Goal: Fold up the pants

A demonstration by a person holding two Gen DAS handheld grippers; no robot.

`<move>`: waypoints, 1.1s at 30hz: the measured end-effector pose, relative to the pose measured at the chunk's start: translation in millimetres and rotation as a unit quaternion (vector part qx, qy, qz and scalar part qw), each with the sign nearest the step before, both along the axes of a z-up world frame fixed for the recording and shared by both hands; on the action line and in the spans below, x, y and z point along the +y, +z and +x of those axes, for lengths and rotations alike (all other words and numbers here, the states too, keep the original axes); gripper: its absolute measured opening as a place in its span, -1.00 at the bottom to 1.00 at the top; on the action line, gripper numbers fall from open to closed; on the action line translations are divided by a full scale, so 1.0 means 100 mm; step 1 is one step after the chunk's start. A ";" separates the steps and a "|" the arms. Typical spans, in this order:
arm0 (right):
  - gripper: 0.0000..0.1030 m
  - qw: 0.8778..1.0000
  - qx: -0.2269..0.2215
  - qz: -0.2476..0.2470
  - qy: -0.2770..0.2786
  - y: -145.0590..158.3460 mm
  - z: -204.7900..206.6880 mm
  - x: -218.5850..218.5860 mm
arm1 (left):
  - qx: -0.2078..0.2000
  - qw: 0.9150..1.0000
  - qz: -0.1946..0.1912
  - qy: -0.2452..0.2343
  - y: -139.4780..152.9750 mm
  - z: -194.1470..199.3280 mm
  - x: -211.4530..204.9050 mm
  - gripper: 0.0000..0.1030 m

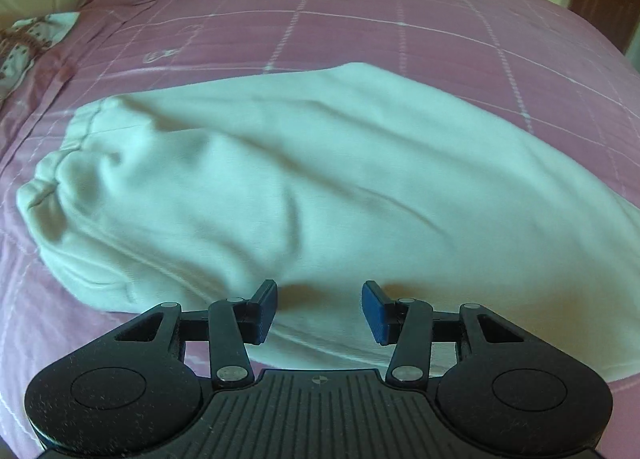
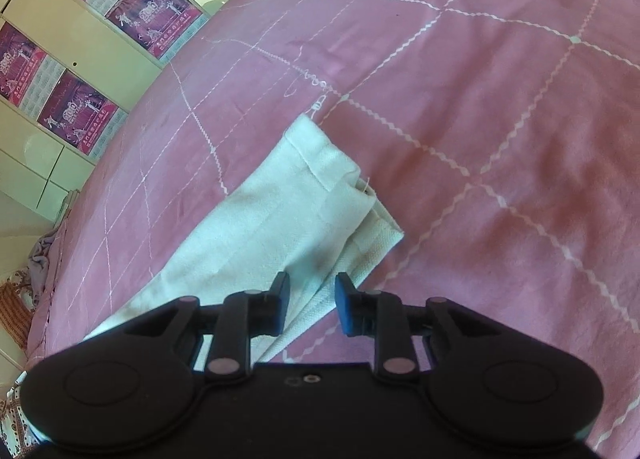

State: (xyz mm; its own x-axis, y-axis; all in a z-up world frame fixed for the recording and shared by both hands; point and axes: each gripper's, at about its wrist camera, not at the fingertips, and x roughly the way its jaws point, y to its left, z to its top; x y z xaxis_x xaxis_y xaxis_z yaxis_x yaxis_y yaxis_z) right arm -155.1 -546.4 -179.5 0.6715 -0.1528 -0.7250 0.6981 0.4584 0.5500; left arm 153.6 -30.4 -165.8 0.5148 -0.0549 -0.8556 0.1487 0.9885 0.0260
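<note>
1. Item location: white pants (image 1: 320, 179) lie flat on the pink checked bedspread (image 1: 400, 31); legs already laid one on the other, so garment reads as one long strip.
2. Long axis, left wrist view: runs across the frame; gathered waistband (image 1: 60, 175) at far left, legs run off to the right; left claw (image 1: 319, 309) sits over the near long edge, approx. mid-length.
3. Long axis, right wrist view: strip runs diagonally from lower left up to the hem cuffs (image 2: 340, 179) at centre; right claw (image 2: 312, 309) sits at the leg's near edge, short of the cuffs; cuffs lie ahead of and slightly right of the claw line.
4. Left claw state: released; jaws stand part-way apart; no fabric betw. pads.
5. Right claw state: released; narrower gap; the edge of the leg shows in the gap below, but pads do not press on it.
6. Nearer hand: right claw is nearer the hem end; left claw nearer the waistband half.
7. Judgement: next move likely a lengthwise fold, hem end carried toward waistband along the long axis; right claw needs to advance to the cuffs and pinch both layers; risk: catching the top layer only.
</note>
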 end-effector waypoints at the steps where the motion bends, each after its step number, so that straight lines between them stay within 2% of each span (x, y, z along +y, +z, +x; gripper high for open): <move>1: -0.52 1.000 0.001 0.000 -0.009 0.00 -0.01 0.00 | -0.004 1.000 -0.002 0.014 0.01 0.05 0.16 -0.08; 3: -0.49 1.000 0.002 -0.002 -0.013 0.00 -0.02 0.02 | -0.010 0.999 -0.012 0.031 0.03 0.15 0.44 -0.09; 5: -0.45 1.000 0.008 0.000 -0.002 -0.02 0.02 0.05 | -0.015 0.997 0.010 0.069 0.05 0.26 0.67 -0.08; 6: -0.45 1.000 0.007 0.003 -0.003 -0.02 0.02 0.06 | -0.014 0.996 0.005 0.089 0.07 0.31 0.81 -0.08; 8: -0.45 1.000 0.004 0.007 -0.007 -0.02 0.02 0.07 | -0.010 0.991 -0.023 0.130 0.11 0.39 1.15 -0.08; 10: -0.46 1.000 0.007 0.006 -0.008 -0.01 0.02 0.07 | -0.016 0.984 -0.022 0.175 0.17 0.42 1.43 -0.08; 13: -0.44 1.000 0.010 0.005 -0.009 -0.02 0.03 0.08 | -0.002 0.976 -0.029 0.217 0.18 0.45 1.78 -0.08; 15: -0.39 1.000 0.009 0.005 -0.009 -0.02 0.05 0.07 | 0.017 0.971 -0.055 0.232 0.13 0.46 1.95 -0.08; 21: -0.41 1.000 0.009 0.003 -0.013 -0.02 0.04 0.10 | 0.040 0.963 -0.090 0.250 -0.03 0.55 1.97 -0.08; 27: -0.41 1.000 0.023 -0.007 -0.011 0.00 0.07 0.12 | 0.024 0.957 -0.124 0.261 -0.10 0.65 1.95 -0.09; 29: -0.41 0.999 0.030 -0.011 -0.011 0.02 0.10 0.14 | 0.027 0.956 -0.124 0.264 -0.13 0.66 1.94 -0.48; 33: -0.41 0.999 0.043 -0.020 -0.010 0.03 0.14 0.16 | 0.025 0.952 -0.132 0.276 -0.18 0.65 2.00 -0.68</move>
State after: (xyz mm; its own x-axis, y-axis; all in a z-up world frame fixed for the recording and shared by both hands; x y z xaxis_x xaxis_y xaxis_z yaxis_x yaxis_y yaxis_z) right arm -141.0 -530.7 -176.3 0.6036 -0.1946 -0.7731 0.7510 0.4644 0.4694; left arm 218.9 169.2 -183.9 0.4874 -0.0049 -0.8732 -0.3999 0.8877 -0.2282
